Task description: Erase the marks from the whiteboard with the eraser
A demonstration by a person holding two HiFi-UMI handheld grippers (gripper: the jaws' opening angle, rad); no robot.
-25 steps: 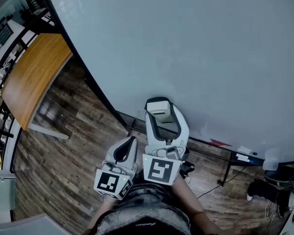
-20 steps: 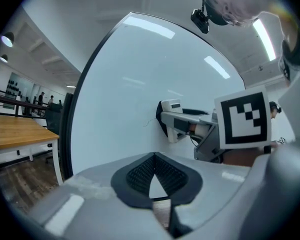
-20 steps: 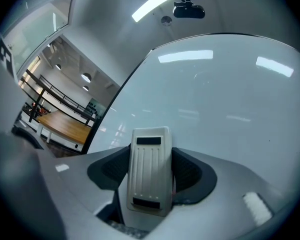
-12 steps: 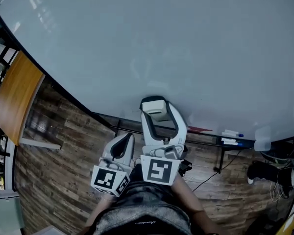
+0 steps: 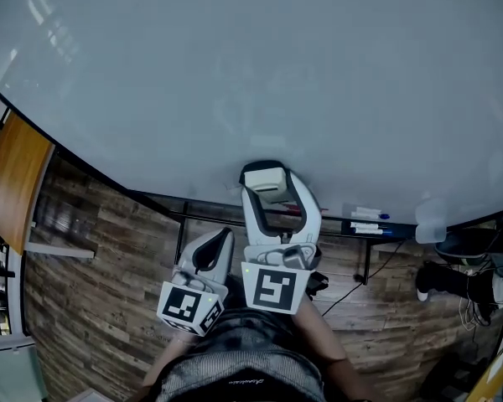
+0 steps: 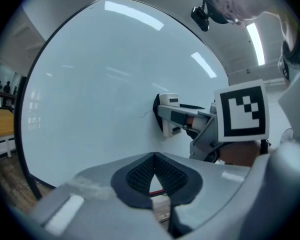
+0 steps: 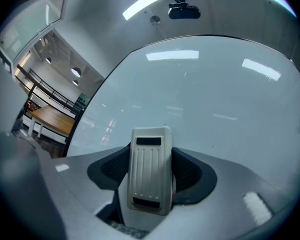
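Note:
The whiteboard (image 5: pixel 260 74) fills the upper head view. My right gripper (image 5: pixel 268 179) is shut on a white eraser (image 5: pixel 266 177) held at the board's lower part. In the right gripper view the ribbed eraser (image 7: pixel 149 159) sits between the dark pads, pointing at the board (image 7: pixel 205 99). From the left gripper view, the eraser (image 6: pixel 166 115) has its dark felt side against the board, beside a thin faint mark (image 6: pixel 146 115). My left gripper (image 5: pixel 215 253) hangs lower and to the left, shut with nothing in it, its pads (image 6: pixel 171 176) closed together.
A marker tray (image 5: pixel 335 223) under the board holds several markers (image 5: pixel 367 214) at right. A wooden table (image 5: pixel 10 182) stands at far left over a plank floor (image 5: pixel 101 283). A shoe (image 5: pixel 427 281) and cables lie at right.
The head view has swung, so the board's lower edge now lies more level and the wooden table has slid toward the left edge. Both grippers keep the same pose, eraser still held.

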